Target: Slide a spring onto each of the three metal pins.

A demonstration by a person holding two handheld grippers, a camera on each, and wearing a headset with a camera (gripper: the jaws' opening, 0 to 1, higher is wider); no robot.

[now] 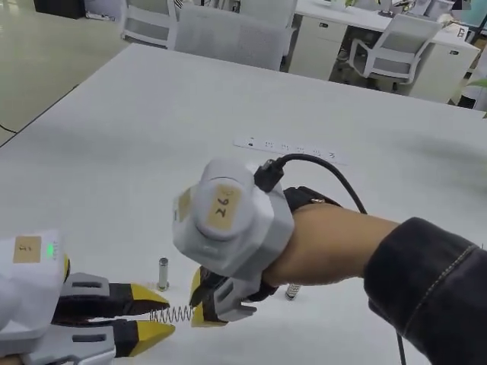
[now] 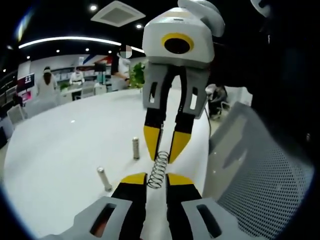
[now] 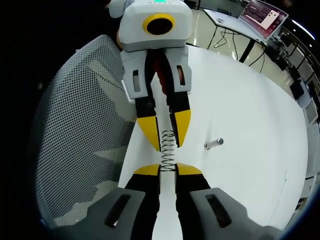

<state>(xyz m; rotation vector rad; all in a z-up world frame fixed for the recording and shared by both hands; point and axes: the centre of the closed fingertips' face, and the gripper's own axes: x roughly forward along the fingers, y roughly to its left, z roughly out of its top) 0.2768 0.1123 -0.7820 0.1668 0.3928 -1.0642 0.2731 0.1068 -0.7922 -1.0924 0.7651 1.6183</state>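
Gripping coil spring [image 1: 172,313] end-to-end, lower centre of frame, with left gripper [image 2: 157,180] and right gripper [image 3: 168,171], both jaws clenched on it. Seeing two metal pins [image 2: 135,148] bare; judging task barely started, third unclear.

On the table [image 1: 114,152], your spring [image 1: 171,313] runs between the left gripper [image 1: 156,313] at its 9 o'clock and the right gripper [image 1: 199,304] at its 3. The first pin [image 1: 163,274] stands just behind the spring at 12. The second pin [image 1: 293,291] stands at 3, past your right gripper. The power strip [image 1: 293,148] lies well behind at 1.
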